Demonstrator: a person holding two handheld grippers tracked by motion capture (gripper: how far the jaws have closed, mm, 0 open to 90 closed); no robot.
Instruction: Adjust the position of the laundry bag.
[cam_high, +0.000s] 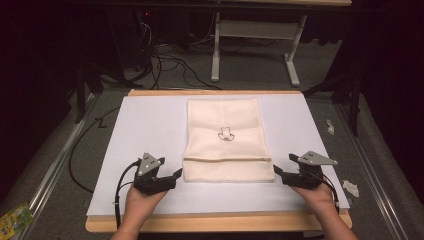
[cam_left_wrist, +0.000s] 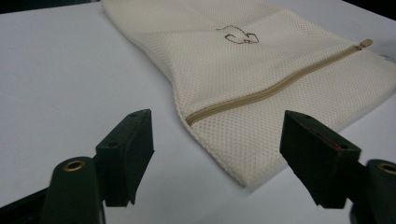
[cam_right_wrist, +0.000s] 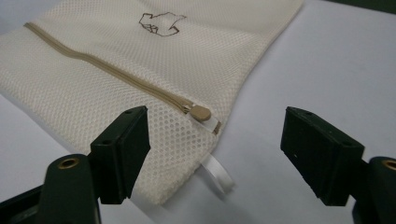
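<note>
A cream mesh zip bag (cam_high: 226, 137) lies flat on the white sheet, with a small dark printed mark (cam_high: 226, 134) at its middle and a tan zipper (cam_high: 227, 159) running across near its front edge. My left gripper (cam_high: 176, 174) is open just off the bag's front left corner (cam_left_wrist: 243, 175). My right gripper (cam_high: 278, 175) is open at the front right corner, with the zipper pull (cam_right_wrist: 201, 113) and a white loop tag (cam_right_wrist: 218, 176) between its jaws. Nothing is held by either.
The white sheet (cam_high: 145, 130) covers a wooden table top (cam_high: 215, 224). Bare sheet lies left and right of the bag. Beyond the table are a white desk frame (cam_high: 255, 35) and cables (cam_high: 165, 65) on grey floor. Paper scraps (cam_high: 350, 187) lie at the right.
</note>
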